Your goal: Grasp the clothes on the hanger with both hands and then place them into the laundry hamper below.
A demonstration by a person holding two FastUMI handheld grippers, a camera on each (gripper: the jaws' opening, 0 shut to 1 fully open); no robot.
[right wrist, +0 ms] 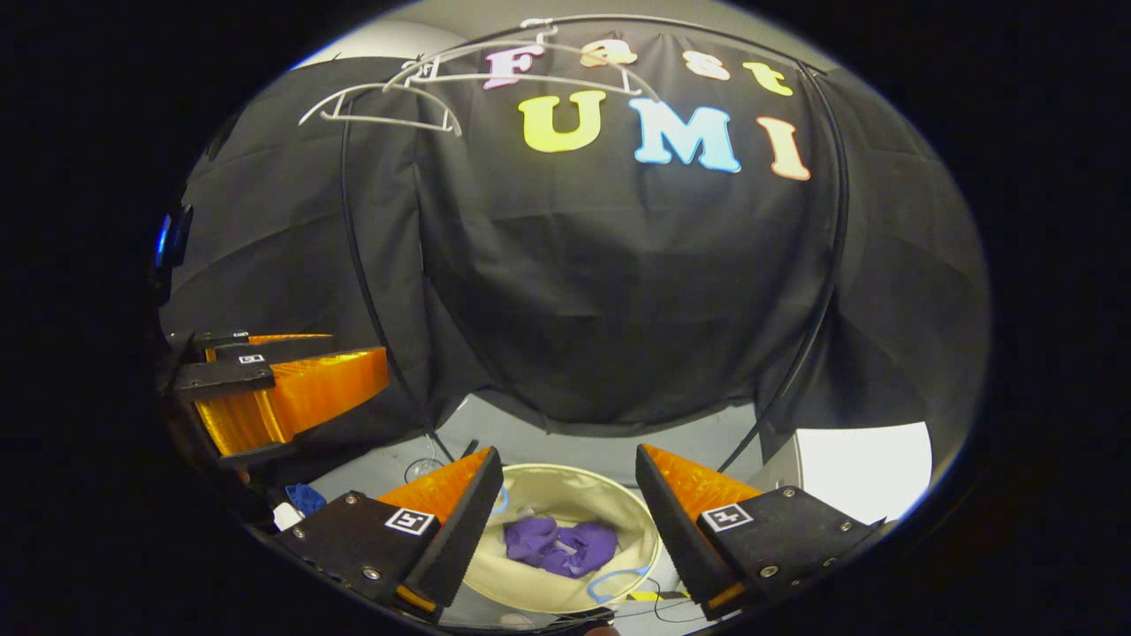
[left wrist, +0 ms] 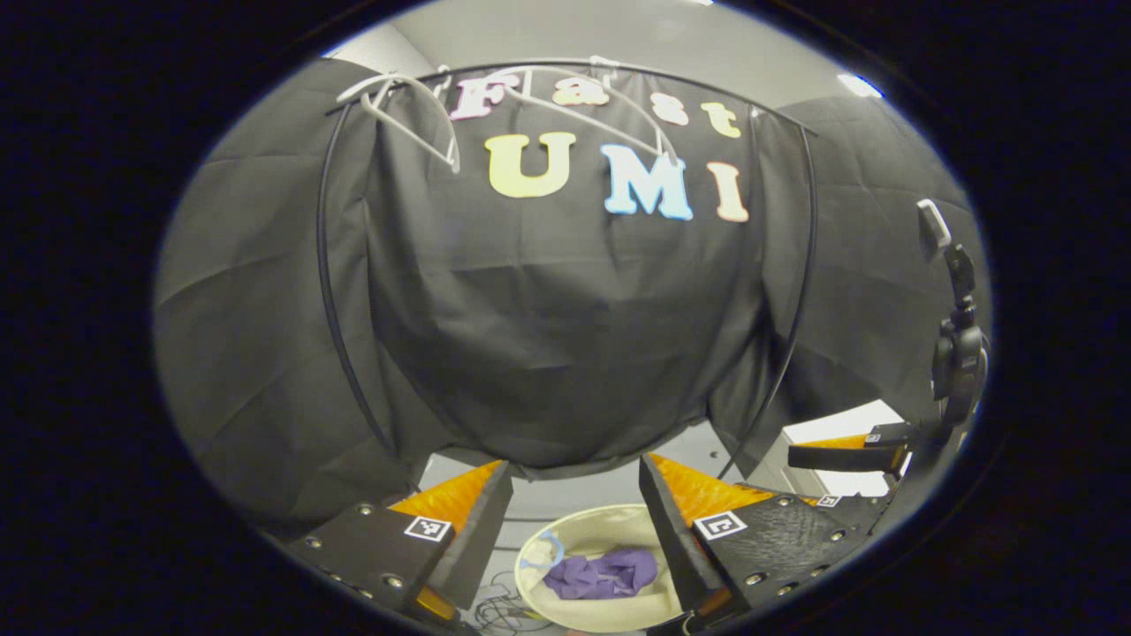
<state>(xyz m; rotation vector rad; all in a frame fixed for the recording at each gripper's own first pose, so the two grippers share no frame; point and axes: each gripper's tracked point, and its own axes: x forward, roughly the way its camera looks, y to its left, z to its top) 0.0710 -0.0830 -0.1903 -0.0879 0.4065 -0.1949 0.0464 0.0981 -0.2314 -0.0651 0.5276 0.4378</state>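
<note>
Left gripper view, left tool (left wrist: 574, 495) wide, purple clothes (left wrist: 603, 574) in cream hamper (left wrist: 583, 530), right tool (right wrist: 570, 486) wide

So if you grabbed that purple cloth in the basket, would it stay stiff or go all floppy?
Probably floppy: the purple cloth lies crumpled in folds in the hamper, so it would likely droop and hang down. It looks thin, so I'd guess light. It seems unlikely to roll or break, though a loose end could slip from a claw.
</note>
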